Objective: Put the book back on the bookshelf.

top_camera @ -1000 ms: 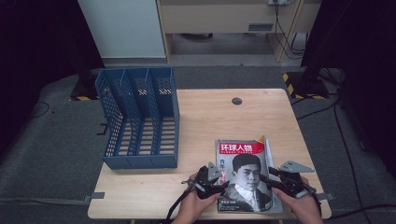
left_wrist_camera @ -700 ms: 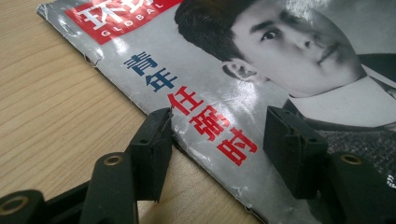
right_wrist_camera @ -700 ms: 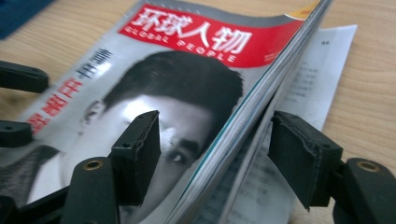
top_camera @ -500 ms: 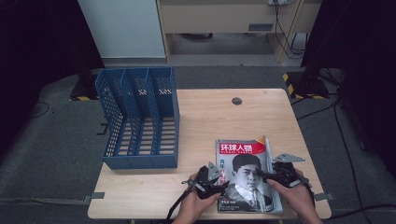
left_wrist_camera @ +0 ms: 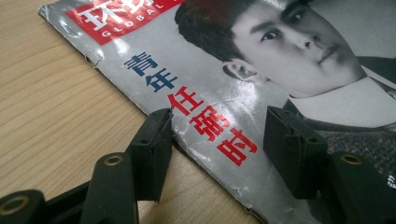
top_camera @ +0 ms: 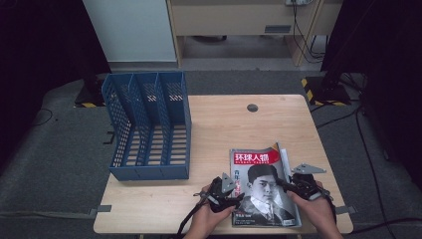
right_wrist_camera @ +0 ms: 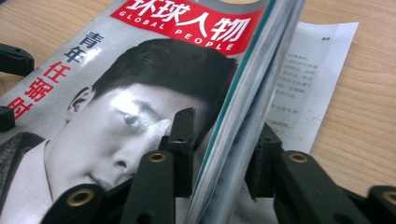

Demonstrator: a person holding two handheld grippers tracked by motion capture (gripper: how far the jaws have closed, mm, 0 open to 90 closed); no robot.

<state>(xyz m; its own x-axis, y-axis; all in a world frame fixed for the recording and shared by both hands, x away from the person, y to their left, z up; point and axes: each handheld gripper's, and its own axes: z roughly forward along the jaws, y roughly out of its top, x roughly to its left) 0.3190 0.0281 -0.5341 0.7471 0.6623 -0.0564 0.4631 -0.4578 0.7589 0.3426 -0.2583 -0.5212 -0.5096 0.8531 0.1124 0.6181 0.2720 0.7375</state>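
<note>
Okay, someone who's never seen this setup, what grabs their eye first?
The magazine with a red title band and a black-and-white portrait, lying at the table's near right. Both grippers flank it: the right gripper has just been closing, its jaws around the lifted page edge. A blue file rack stands at the left.

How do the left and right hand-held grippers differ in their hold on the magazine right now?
The left hand-held gripper straddles the spine edge of the magazine with open jaws, one over the wooden table and one over the cover. The right hand-held gripper has just been closing its jaws around the lifted page edge, with the pages between them. Both sit at the magazine's near end.
</note>
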